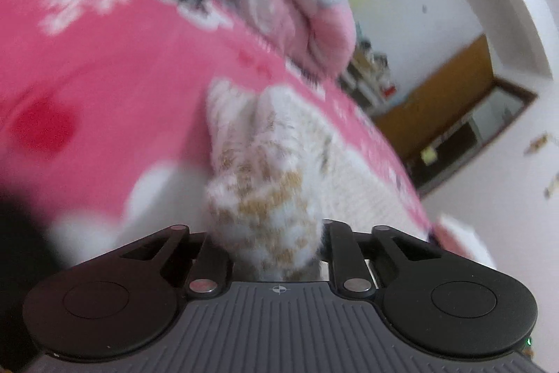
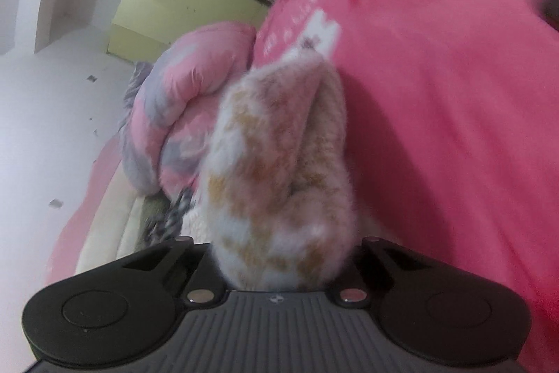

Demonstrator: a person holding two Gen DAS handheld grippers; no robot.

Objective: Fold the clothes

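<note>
Pink bedding (image 2: 454, 128) fills both views, with a rolled quilt (image 1: 297, 6) behind. Each claw, left gripper (image 1: 265, 247) and right gripper (image 2: 279, 254), is clenched on the fuzzy white-and-tan knit (image 2: 276, 163), held bunched above the bed (blurred). Judging by that, a fold is underway; next it needs edges aligned before laying down.

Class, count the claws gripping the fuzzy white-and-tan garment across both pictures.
2. The left claw grips the garment over the pink bedsheet; the right claw grips it too.
</note>
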